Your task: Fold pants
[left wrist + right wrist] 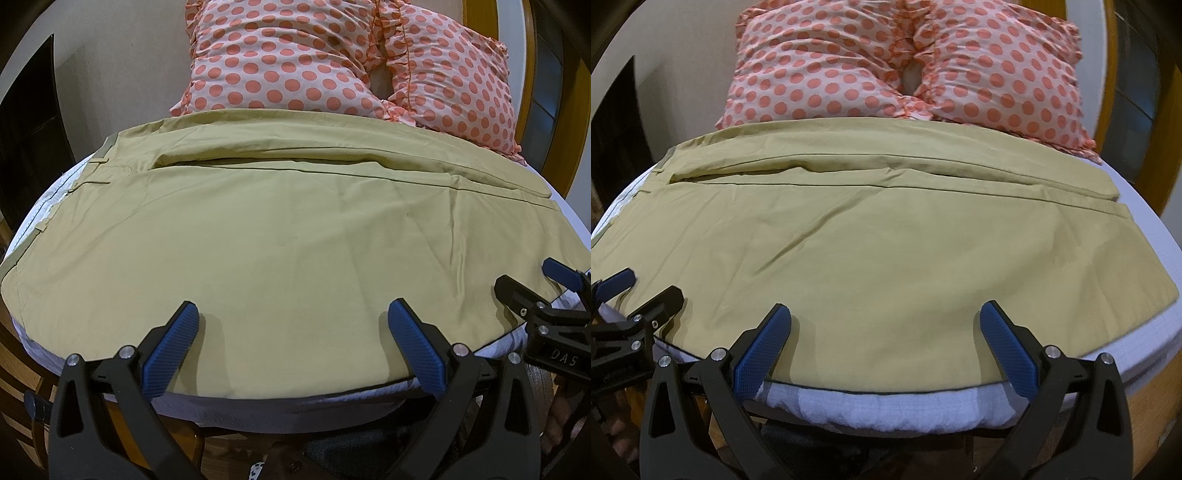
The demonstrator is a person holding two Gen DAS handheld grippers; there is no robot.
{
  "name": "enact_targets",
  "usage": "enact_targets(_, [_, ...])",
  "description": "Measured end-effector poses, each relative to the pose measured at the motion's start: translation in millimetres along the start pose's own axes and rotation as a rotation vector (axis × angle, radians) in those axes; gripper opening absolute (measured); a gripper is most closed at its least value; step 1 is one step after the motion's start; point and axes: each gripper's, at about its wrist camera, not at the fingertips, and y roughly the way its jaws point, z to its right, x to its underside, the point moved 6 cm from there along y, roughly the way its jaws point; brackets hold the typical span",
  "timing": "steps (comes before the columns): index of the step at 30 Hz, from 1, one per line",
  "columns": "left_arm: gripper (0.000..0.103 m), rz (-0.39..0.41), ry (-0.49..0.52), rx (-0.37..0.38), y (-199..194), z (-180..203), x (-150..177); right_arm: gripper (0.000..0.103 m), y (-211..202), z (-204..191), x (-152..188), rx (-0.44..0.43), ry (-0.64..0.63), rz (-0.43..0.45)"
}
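Observation:
Khaki pants (277, 229) lie spread flat across the white-covered surface, waistband at the left and leg hems at the right; they also show in the right wrist view (886, 240). My left gripper (293, 317) is open and empty, its blue pads (173, 347) over the pants' near edge. My right gripper (884, 317) is open and empty over the near edge further right. The right gripper shows at the right edge of the left wrist view (532, 284). The left gripper shows at the left edge of the right wrist view (646, 288).
A pink pillow with orange dots (332, 55) lies just behind the pants, also in the right wrist view (905, 62). The white cover (886, 406) ends in a rounded near edge below my fingers. Wooden frame parts (1156, 424) flank the surface.

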Motion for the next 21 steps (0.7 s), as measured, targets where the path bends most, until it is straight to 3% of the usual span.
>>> enact_targets(3, [0.101, -0.006, 0.007, 0.013, 0.2, -2.5, -0.7, 0.102, -3.9, 39.9, -23.9, 0.019, 0.098, 0.005])
enact_targets(7, [0.101, 0.013, 0.012, -0.006, 1.3, -7.3, -10.8, 0.102, -0.3, 119.7, -95.3, 0.117, 0.294, 0.062])
enact_targets(9, [0.101, 0.033, 0.009, 0.003, 0.7, -7.5, -14.6, 0.099, 17.3, 160.1, -130.2, 0.199, 0.371, 0.045])
enact_targets(12, [0.101, 0.062, 0.012, 0.016, 1.7, -7.0, -25.0, 0.07, 61.6, 209.8, -175.7, 0.271, 0.5, -0.025])
enact_targets(13, [0.101, 0.068, 0.015, 0.015, 2.3, -6.4, -27.0, 0.064, 80.2, 224.1, -188.8, 0.28, 0.549, -0.054])
enact_targets(17, [0.101, 0.09, 0.036, 0.015, 5.6, -3.5, -35.3, 0.057, 146.1, 268.2, -226.3, 0.349, 0.707, -0.126])
enact_targets(21, [0.101, 0.097, 0.049, 0.016, 7.4, -2.5, -39.2, 0.057, 185.0, 294.8, -237.7, 0.515, 0.75, -0.16])
